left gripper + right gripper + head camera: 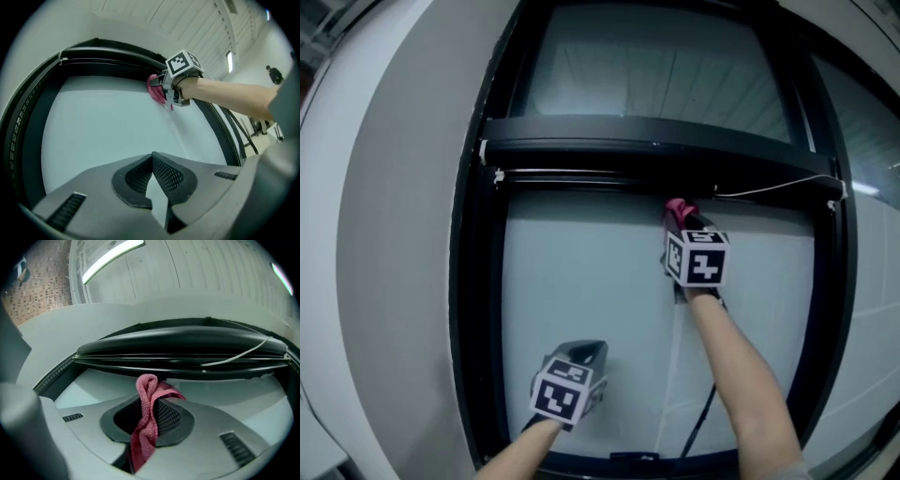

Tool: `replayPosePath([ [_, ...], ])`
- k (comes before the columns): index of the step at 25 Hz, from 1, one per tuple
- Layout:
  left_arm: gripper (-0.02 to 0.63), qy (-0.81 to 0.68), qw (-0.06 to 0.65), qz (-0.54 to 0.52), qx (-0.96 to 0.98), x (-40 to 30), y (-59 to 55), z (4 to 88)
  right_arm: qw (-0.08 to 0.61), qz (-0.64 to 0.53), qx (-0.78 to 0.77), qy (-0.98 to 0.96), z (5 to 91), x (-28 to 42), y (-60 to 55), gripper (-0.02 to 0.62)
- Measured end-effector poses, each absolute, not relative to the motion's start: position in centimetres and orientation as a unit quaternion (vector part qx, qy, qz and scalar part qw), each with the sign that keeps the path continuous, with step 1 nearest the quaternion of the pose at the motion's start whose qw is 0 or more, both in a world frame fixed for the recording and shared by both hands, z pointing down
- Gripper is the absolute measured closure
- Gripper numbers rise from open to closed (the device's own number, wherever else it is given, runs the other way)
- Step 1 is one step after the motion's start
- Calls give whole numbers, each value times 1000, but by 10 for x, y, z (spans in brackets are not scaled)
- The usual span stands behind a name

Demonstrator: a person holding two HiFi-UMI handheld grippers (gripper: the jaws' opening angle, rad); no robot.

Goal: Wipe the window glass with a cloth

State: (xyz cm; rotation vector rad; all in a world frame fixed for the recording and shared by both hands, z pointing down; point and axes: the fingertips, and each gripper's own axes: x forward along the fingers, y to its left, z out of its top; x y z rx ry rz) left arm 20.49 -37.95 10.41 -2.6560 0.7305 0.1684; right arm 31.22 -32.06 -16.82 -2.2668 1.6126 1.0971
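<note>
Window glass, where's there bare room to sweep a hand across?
Open: the glass between the left frame and the right hand-held gripper, above the left hand-held gripper. Crowded: top right, around the cloth and white cord.

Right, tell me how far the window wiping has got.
Done: the pink cloth is clamped in the right hand-held gripper. In hand: it is at the top edge of the lower pane, under the crossbar. Left: likely most of the pane below; no wiped area can be told. The left hand-held gripper is shut, empty.
</note>
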Motion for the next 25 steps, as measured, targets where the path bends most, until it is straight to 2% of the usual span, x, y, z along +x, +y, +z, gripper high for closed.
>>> replayPosePath([
  [10,598,293,180,60,-937,134,-412,99,85,365,-753,541,-167,238,-368,541],
  [25,600,328,158,41,-930,49,-433,140,59,355,-659,661,-145,75,-466,541],
])
